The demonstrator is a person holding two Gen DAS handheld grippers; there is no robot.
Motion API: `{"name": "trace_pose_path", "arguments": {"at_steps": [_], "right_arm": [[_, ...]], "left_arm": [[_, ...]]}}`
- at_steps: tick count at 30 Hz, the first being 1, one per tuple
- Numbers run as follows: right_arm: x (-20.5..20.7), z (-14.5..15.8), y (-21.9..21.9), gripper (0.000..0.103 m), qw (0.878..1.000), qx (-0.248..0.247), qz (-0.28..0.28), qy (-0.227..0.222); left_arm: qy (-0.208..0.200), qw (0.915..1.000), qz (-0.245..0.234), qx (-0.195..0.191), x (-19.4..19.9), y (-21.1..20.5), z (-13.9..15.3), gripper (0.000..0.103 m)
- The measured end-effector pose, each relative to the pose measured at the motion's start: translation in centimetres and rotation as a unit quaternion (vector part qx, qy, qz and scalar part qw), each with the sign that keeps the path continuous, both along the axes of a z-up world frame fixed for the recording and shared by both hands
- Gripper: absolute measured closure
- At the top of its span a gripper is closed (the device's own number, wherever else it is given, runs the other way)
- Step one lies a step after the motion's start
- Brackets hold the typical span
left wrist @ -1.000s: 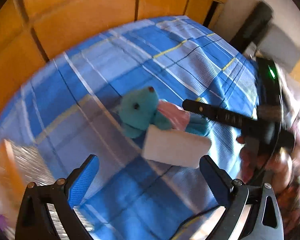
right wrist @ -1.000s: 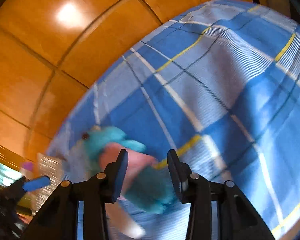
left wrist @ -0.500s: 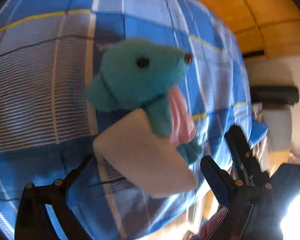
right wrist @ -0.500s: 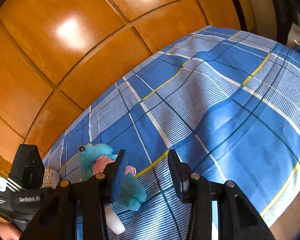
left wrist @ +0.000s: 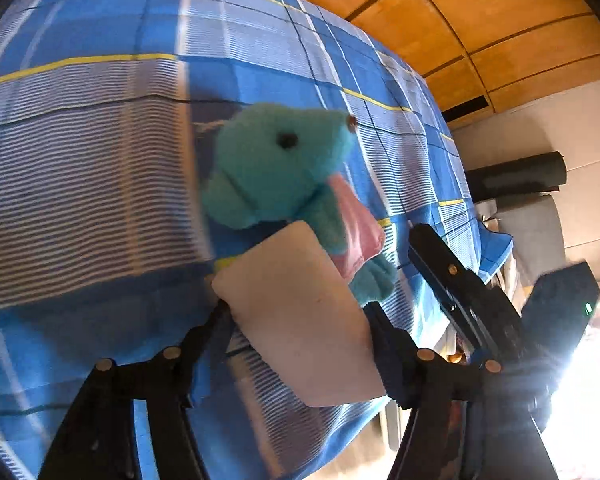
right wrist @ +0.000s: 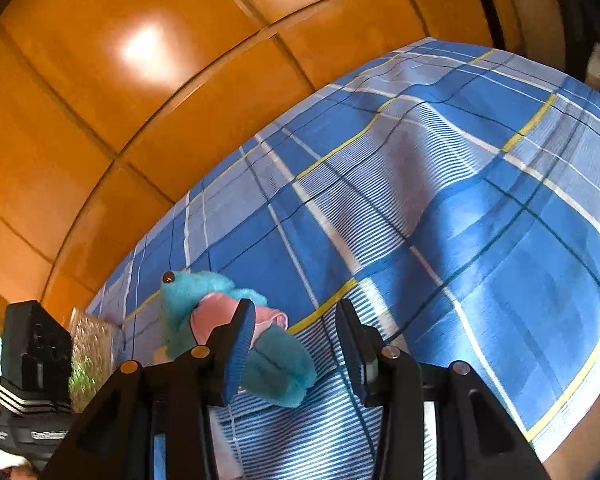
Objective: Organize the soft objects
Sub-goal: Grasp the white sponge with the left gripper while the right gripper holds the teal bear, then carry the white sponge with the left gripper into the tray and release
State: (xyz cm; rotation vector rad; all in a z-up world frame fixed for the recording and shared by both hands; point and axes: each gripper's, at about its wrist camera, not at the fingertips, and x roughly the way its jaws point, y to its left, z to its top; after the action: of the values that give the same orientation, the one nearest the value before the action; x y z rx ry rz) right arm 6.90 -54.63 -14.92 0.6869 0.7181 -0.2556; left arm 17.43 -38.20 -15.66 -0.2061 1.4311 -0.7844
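A teal plush toy (left wrist: 276, 168) with a pink belly lies on the blue plaid bed cover (left wrist: 80, 152). A cream soft pad (left wrist: 300, 320) leans against the toy. My left gripper (left wrist: 300, 312) has its fingers closed against both sides of the pad. In the right wrist view the toy (right wrist: 220, 320) lies just left of and behind my right gripper (right wrist: 296, 340), which is open and empty above the cover (right wrist: 460, 240). The right gripper also shows in the left wrist view (left wrist: 472, 300) at the right of the toy.
An orange panelled wooden wall (right wrist: 140, 100) runs behind the bed. A shiny silver box (right wrist: 92, 344) sits at the bed's far left. A dark roll (left wrist: 516, 176) and grey furniture stand beyond the bed edge at the right.
My left gripper moved in close to the toy and its fingers closed onto the cream pad. My right gripper pulled back off the toy and stayed open.
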Motion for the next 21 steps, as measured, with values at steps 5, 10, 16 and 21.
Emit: {"name": "trace_pose_path", "arguments": {"at_steps": [5, 10, 16, 21], "right_arm": [[2.3, 0.5, 2.1, 0.056, 0.998, -0.038, 0.055, 0.019], [5.9, 0.6, 5.7, 0.036, 0.979, -0.116, 0.156, 0.061], [8.1, -1.7, 8.1, 0.036, 0.964, -0.158, 0.185, 0.107], [6.9, -2.6, 8.0, 0.052, 0.977, -0.153, 0.122, 0.085]], "left_arm": [[-0.044, 0.9989, -0.012, 0.011, -1.3, 3.3, 1.4, 0.037], [-0.065, 0.9974, -0.033, -0.001, -2.3, 4.8, 2.2, 0.037], [-0.107, 0.9925, -0.055, -0.024, -3.4, 6.7, 4.8, 0.037], [-0.150, 0.9857, -0.062, -0.045, -4.3, 9.1, 7.9, 0.037]]}}
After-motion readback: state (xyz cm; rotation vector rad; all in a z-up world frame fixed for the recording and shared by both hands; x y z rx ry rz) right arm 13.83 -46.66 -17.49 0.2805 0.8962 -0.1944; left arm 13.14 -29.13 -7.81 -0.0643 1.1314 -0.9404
